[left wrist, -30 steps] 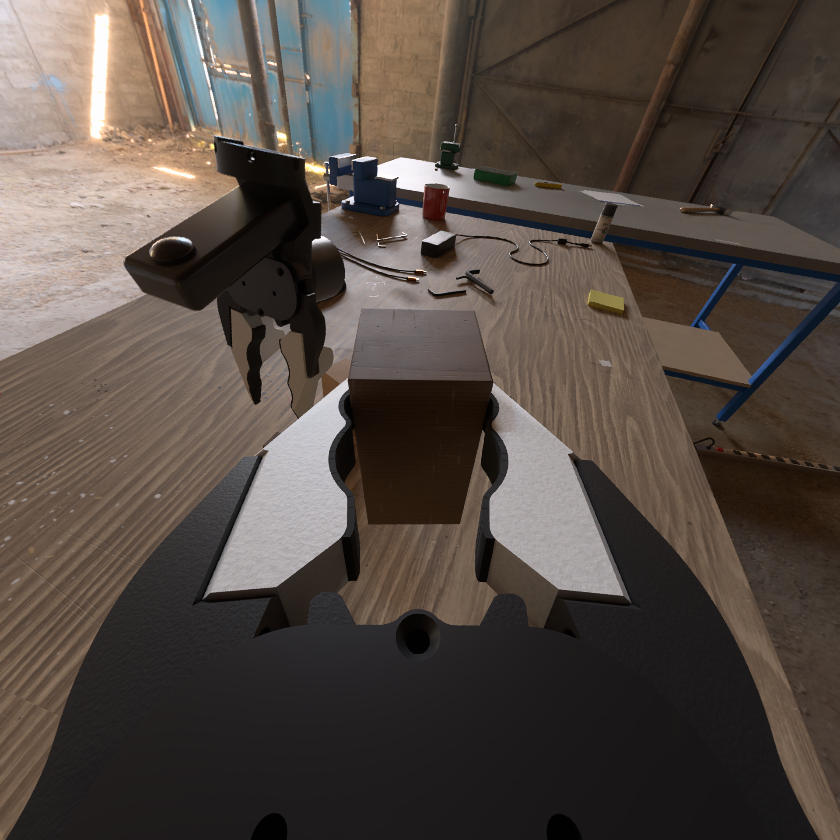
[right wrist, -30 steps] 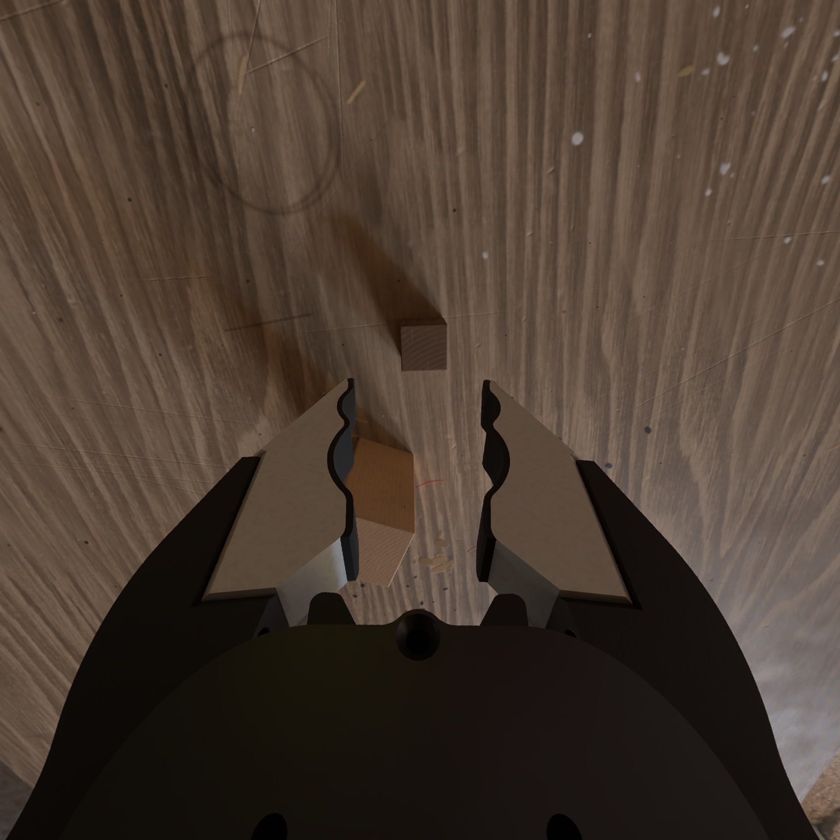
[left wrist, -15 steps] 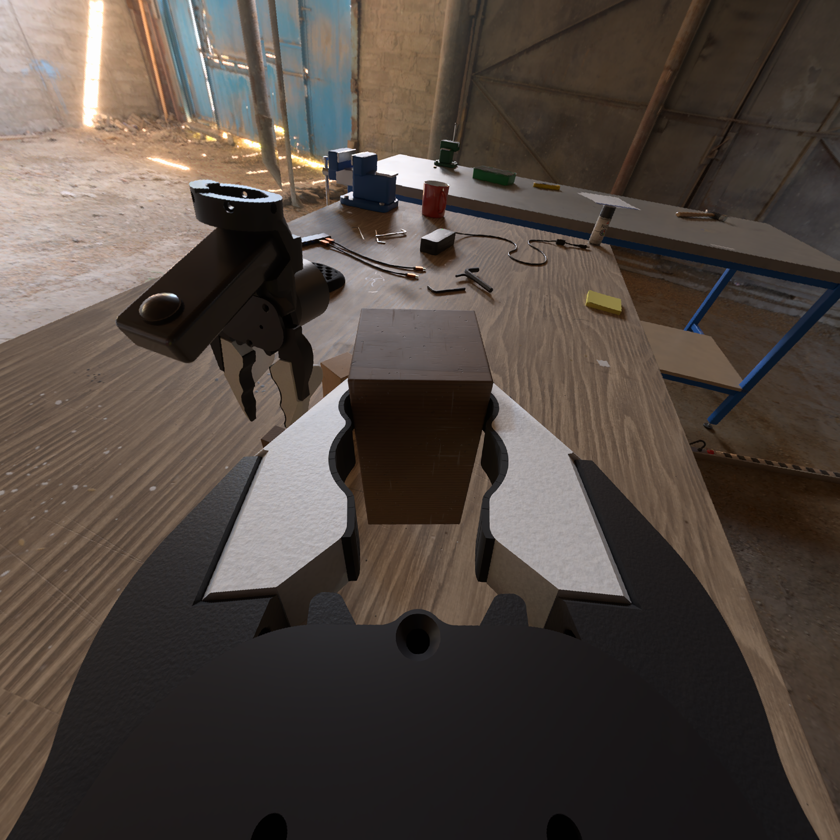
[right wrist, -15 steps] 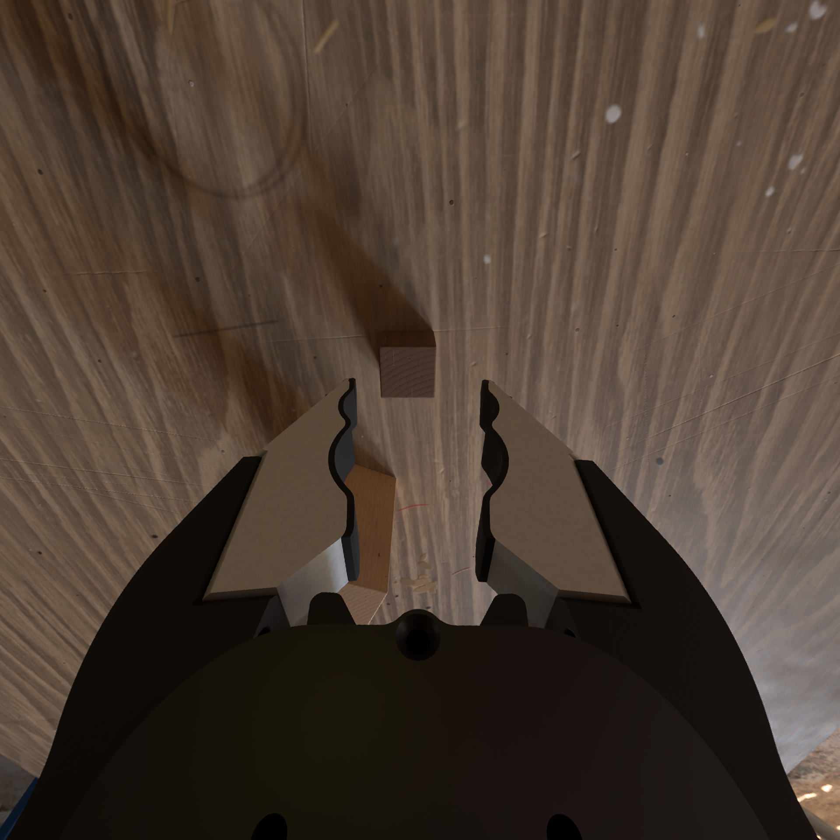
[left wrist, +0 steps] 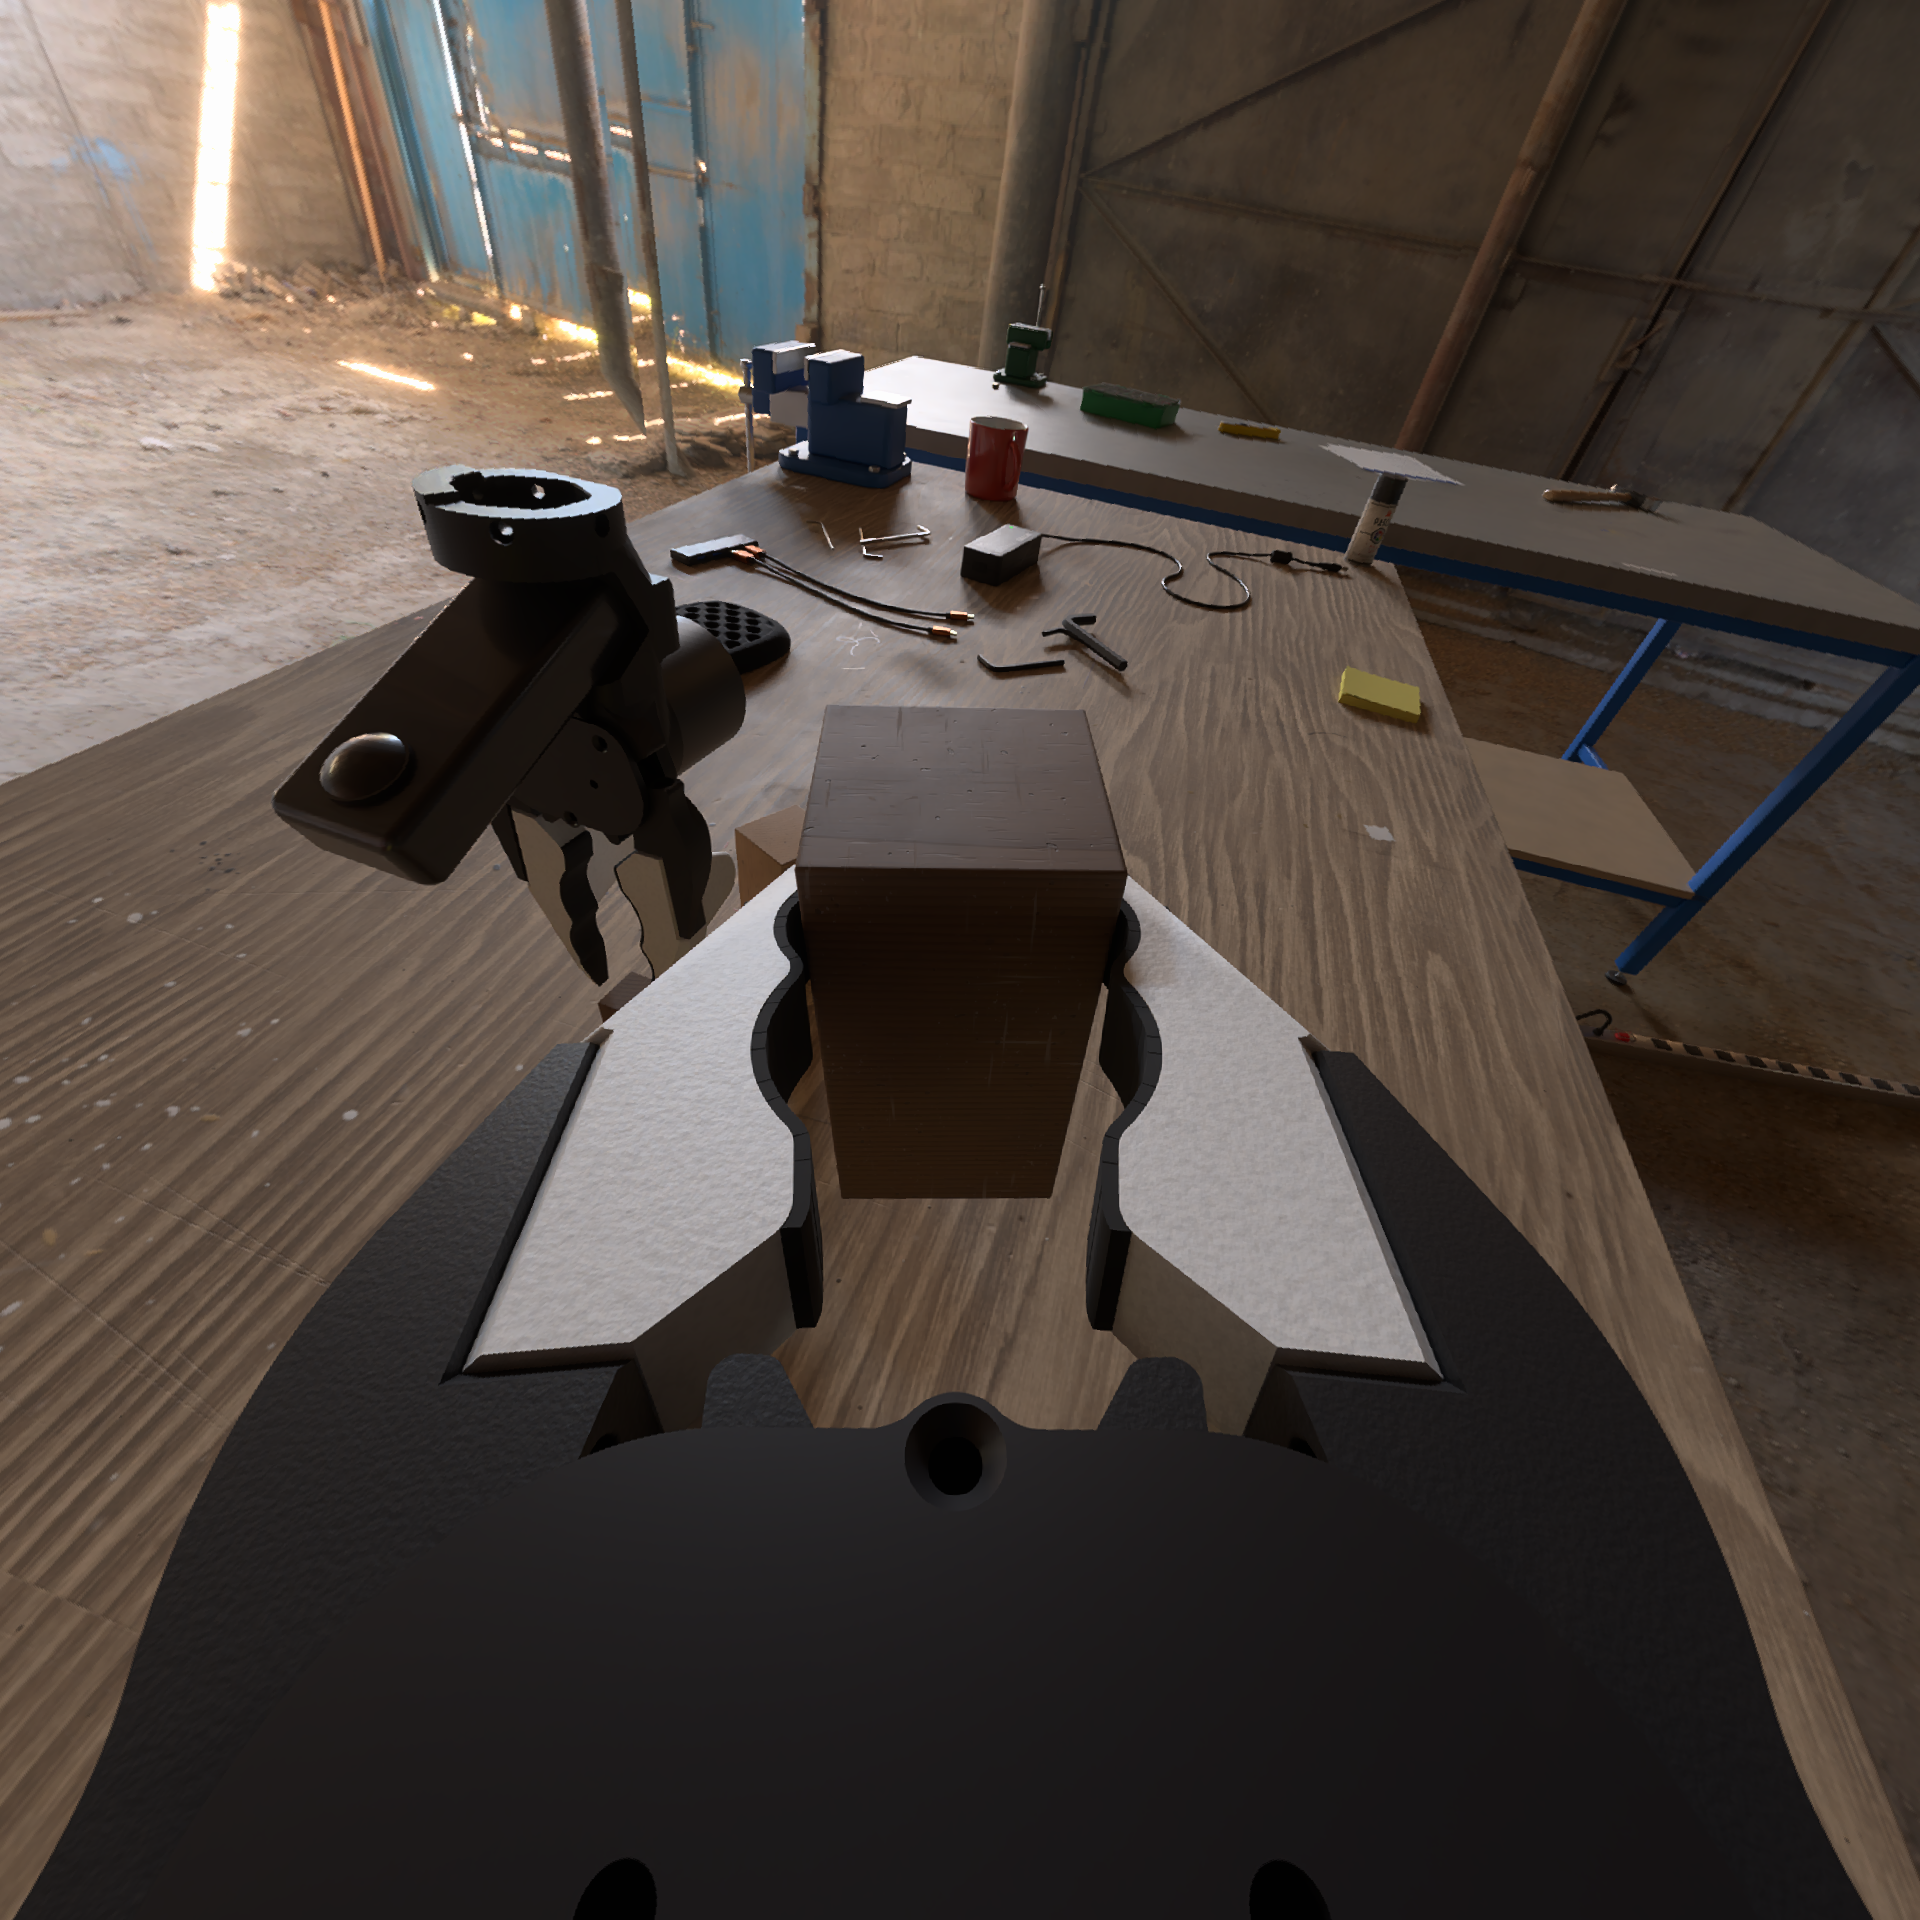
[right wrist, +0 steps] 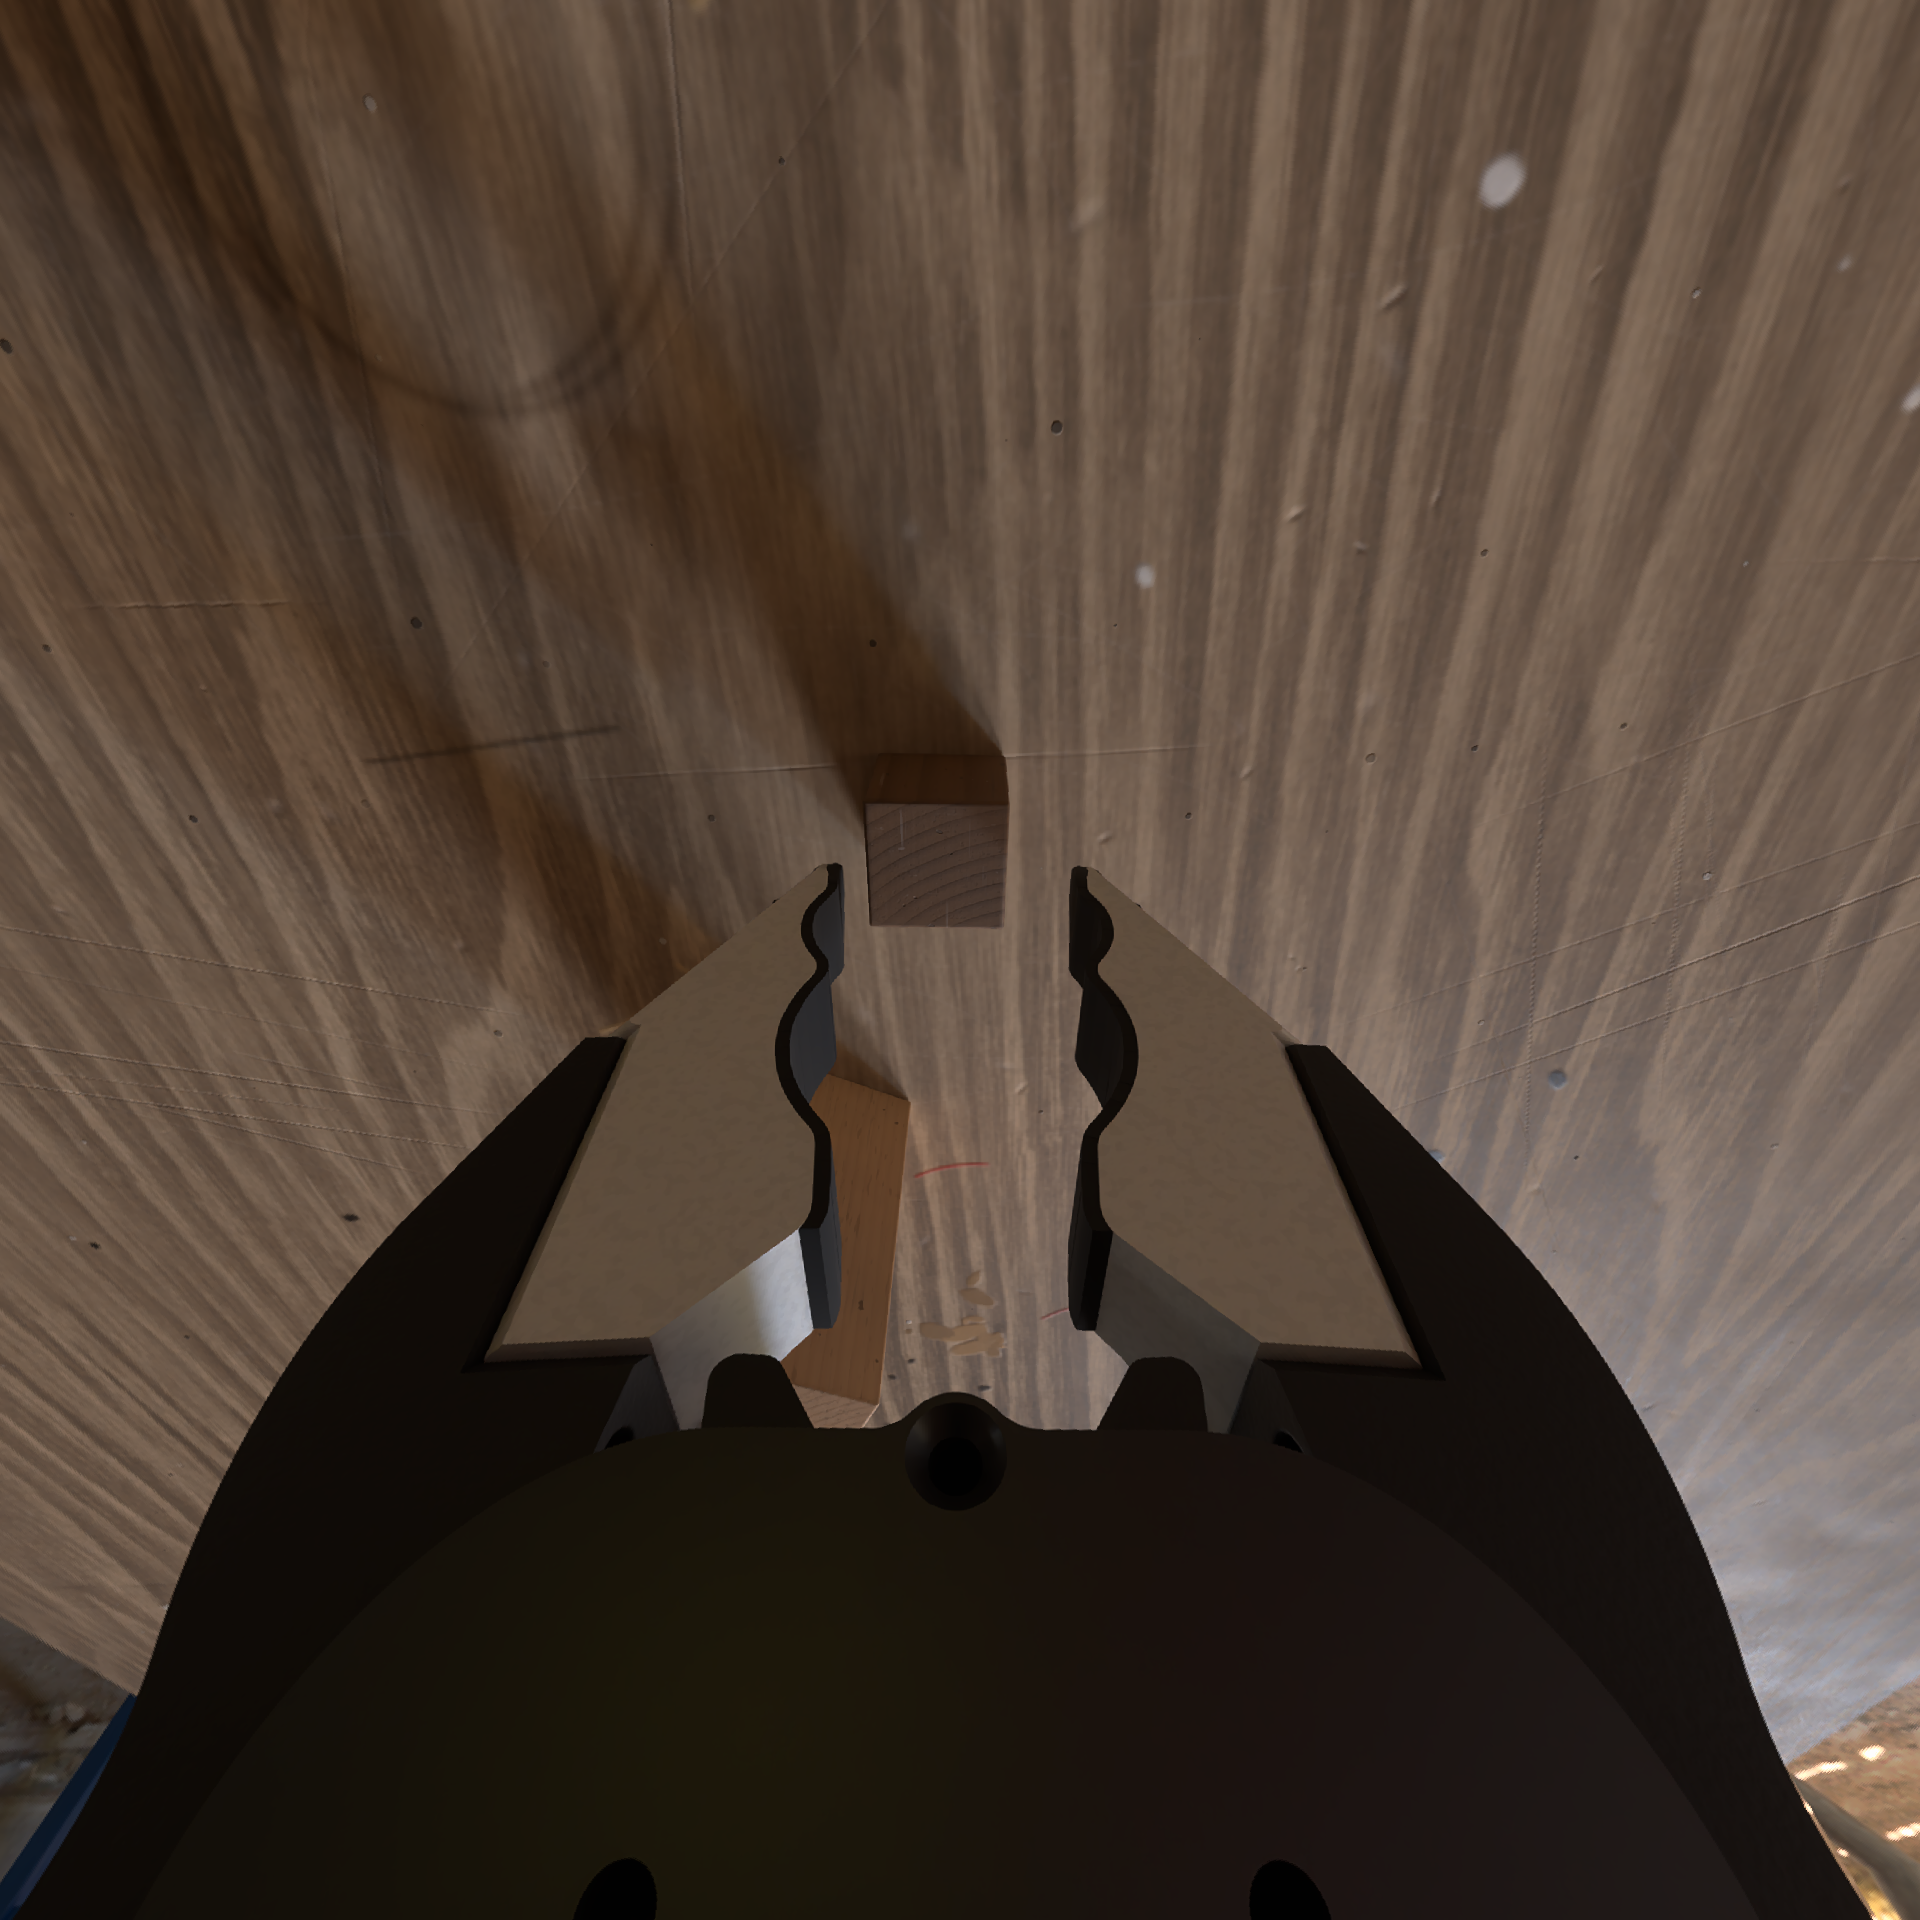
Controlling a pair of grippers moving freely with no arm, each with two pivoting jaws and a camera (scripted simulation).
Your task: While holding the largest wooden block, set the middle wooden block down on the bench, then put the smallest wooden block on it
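Note:
My left gripper point(left wrist: 956, 920) is shut on the largest block point(left wrist: 956, 831), a dark brown one, and holds it upright above the bench point(left wrist: 1299, 883). My right gripper point(right wrist: 954, 878) is open and points down at the bench point(right wrist: 1403, 520). The smallest block point(right wrist: 937, 862) lies on the bench just past its fingertips, in line with the gap and untouched. The middle block point(right wrist: 862, 1226), light tan, lies on the bench under the left finger, partly hidden. In the left wrist view the right gripper point(left wrist: 623, 966) hangs left of the dark block, with a corner of the middle block point(left wrist: 764, 847) behind it.
Farther along the bench lie a blue vice point(left wrist: 842, 421), a red mug point(left wrist: 994, 457), a black adapter with cable point(left wrist: 1000, 553), hex keys point(left wrist: 1049, 649) and a yellow sponge point(left wrist: 1379, 694). A second bench point(left wrist: 1610, 551) stands behind. The bench's right edge is close.
My right gripper has come lower and forward, so the smallest block now sits at its fingertips and the middle block has slid back under the left finger. The left gripper holds still.

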